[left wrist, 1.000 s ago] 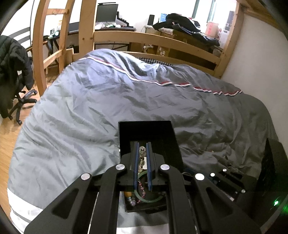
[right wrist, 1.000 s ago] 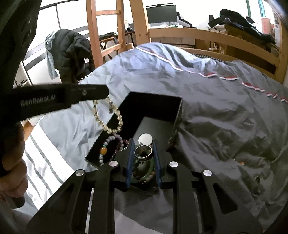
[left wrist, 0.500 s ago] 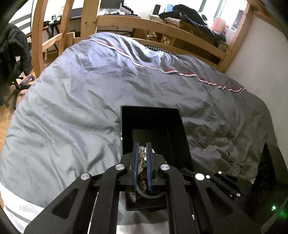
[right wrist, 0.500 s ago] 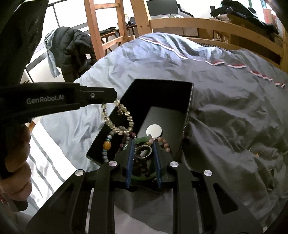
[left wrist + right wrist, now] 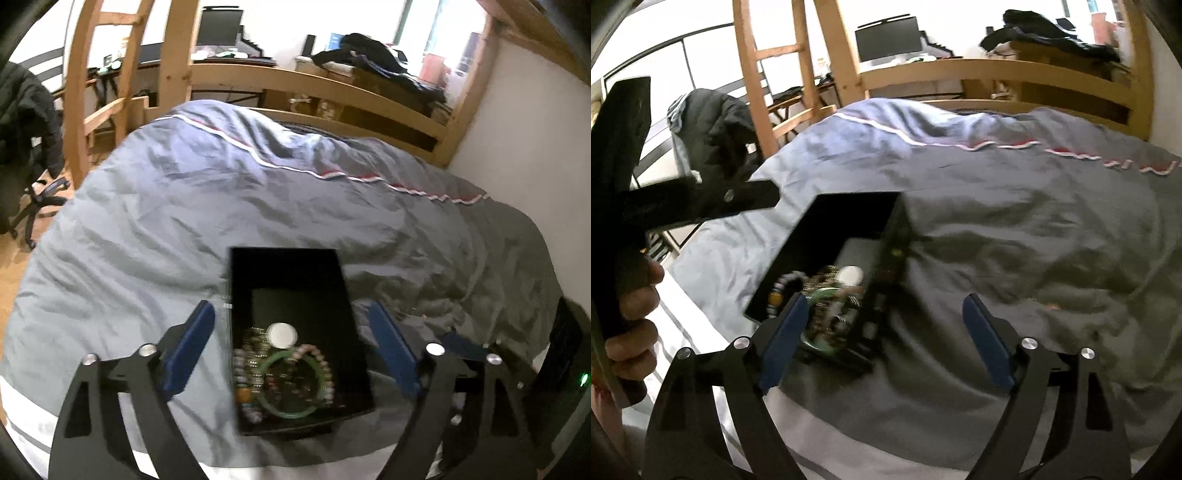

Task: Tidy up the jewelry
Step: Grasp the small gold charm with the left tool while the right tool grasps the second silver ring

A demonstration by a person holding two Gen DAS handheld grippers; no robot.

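An open black box (image 5: 288, 269) lies on the grey duvet. In it are a green bangle (image 5: 291, 411), several beaded bracelets (image 5: 245, 363) and a white round disc (image 5: 282, 335). My left gripper (image 5: 290, 315) hovers over the box, its jaws opening wide, with nothing between the pads. The right wrist view is blurred; there the box (image 5: 849, 218) sits to the left. My right gripper (image 5: 886, 306) has its jaws opening over the box's right wall and the duvet, and holds nothing. The jewelry heap (image 5: 827, 299) lies by its left finger.
The grey duvet (image 5: 221, 192) covers the bed, with a wooden frame (image 5: 295, 79) at the far end and a white wall on the right. A hand (image 5: 631, 306) holds the left gripper's handle at the left of the right wrist view. A chair with a dark jacket (image 5: 713, 129) stands beside the bed.
Both grippers went from shut to wide open. The left let go of the pale bead strand and the right let go of the silver ring; both now lie in the box. The right gripper shifted right.
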